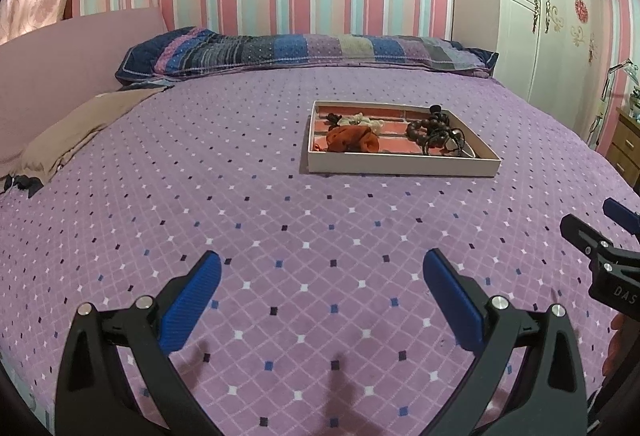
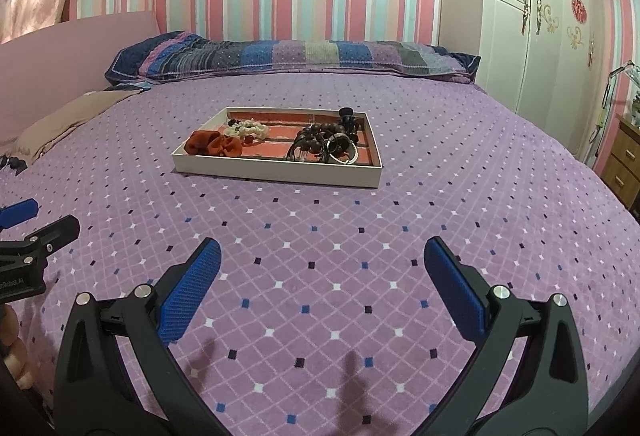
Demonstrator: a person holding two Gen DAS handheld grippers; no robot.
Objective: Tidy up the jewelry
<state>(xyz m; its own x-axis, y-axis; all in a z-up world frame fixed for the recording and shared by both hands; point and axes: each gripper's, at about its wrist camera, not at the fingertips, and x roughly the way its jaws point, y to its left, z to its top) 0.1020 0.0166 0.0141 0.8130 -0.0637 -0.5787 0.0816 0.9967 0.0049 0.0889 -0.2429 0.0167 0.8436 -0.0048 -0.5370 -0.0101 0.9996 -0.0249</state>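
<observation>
A shallow white tray [image 1: 400, 166] [image 2: 276, 173] with a red lining lies on the purple bedspread, far ahead of both grippers. In it are an orange scrunchie [image 1: 352, 139] [image 2: 214, 144], a cream scrunchie [image 1: 360, 121] [image 2: 246, 128], a dark wooden bead bracelet [image 1: 424, 129] [image 2: 316, 137] and a tangle of dark bands with a silver bangle [image 2: 346, 151]. My left gripper [image 1: 322, 272] hangs open over the near bedspread, nothing between its blue pads. My right gripper [image 2: 322, 260] is open too and holds nothing. Each gripper shows at the other view's edge.
A long patchwork pillow [image 1: 304, 49] lies against the striped wall. A tan folded cloth [image 1: 80, 127] rests at the bed's left side. A white wardrobe [image 2: 536, 19] and a wooden drawer unit [image 2: 624, 163] stand to the right. A hand [image 2: 14, 348] shows at the left edge.
</observation>
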